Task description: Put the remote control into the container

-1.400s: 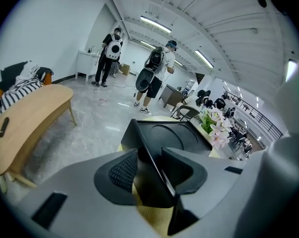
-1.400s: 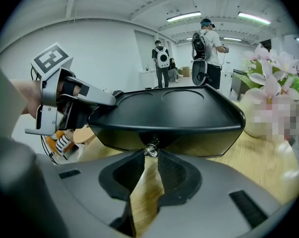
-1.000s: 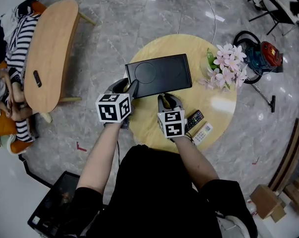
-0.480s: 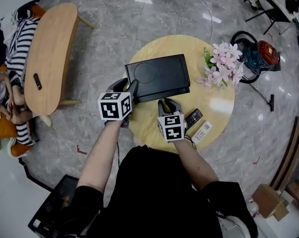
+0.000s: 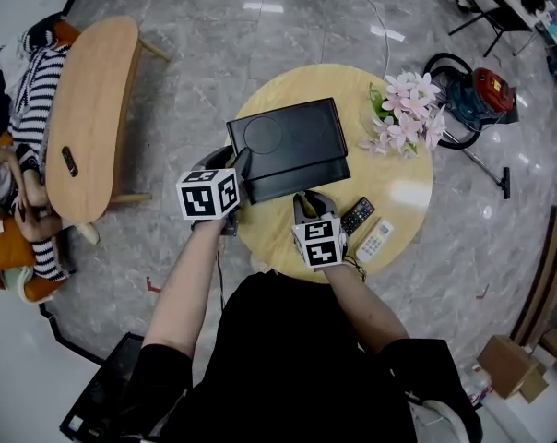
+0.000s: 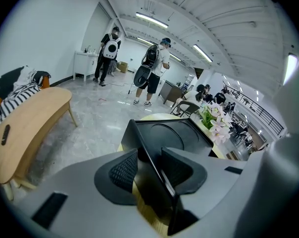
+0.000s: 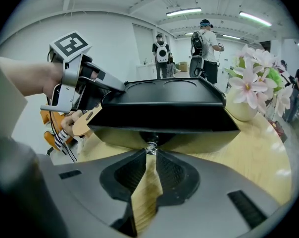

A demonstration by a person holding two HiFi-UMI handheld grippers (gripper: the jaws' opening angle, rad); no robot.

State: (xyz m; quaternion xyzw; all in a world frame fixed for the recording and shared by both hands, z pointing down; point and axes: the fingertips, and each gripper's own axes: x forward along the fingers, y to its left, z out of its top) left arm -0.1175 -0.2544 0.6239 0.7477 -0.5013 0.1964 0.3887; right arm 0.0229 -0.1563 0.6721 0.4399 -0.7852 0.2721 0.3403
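A black rectangular container lies on the round wooden table. My left gripper is shut on the container's near left corner; in the left gripper view the thin black wall stands clamped between the pads. My right gripper is shut on a small silver knob on the container's front. A black remote control and a white remote control lie on the table just right of my right gripper.
A vase of pink flowers stands at the table's far right. A long wooden bench is on the left, a vacuum cleaner beyond the table on the right. People with backpacks stand far off.
The container's front has come a little toward me with my right gripper on the knob. My left gripper keeps its hold on the corner.
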